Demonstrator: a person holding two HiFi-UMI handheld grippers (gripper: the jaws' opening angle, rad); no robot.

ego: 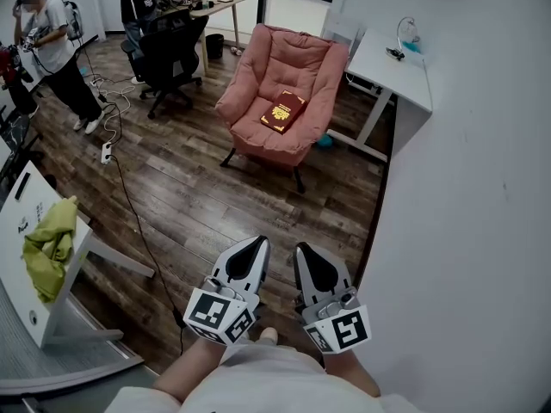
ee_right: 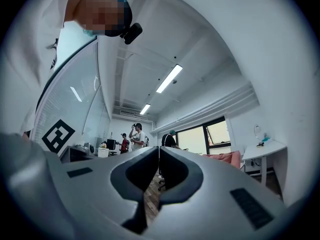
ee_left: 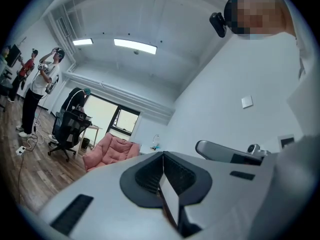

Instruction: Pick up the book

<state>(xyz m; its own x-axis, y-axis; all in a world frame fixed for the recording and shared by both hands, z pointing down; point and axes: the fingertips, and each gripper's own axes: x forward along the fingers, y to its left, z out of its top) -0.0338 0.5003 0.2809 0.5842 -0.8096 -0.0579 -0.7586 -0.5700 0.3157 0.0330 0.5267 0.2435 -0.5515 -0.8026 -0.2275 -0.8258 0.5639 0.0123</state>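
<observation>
A dark red book [ego: 282, 111] with a gold emblem lies flat on the seat of a pink armchair [ego: 284, 84] across the room. In the head view both grippers are held close to my body, far from the chair. My left gripper [ego: 258, 243] is shut and empty. Beside it, my right gripper [ego: 301, 249] is shut too, with nothing in its jaws. The left gripper view looks level along closed jaws toward the pink armchair [ee_left: 107, 151]; the book is too small to make out there. In the right gripper view only the edge of the armchair [ee_right: 226, 157] shows past the closed jaws.
A white wall [ego: 482, 188] runs close along my right. A white desk [ego: 392, 63] stands beside the armchair. A white table with a green cloth [ego: 50, 243] is at my left, cables [ego: 129, 205] cross the wood floor, and a person [ego: 52, 50] and an office chair [ego: 168, 54] are at the back.
</observation>
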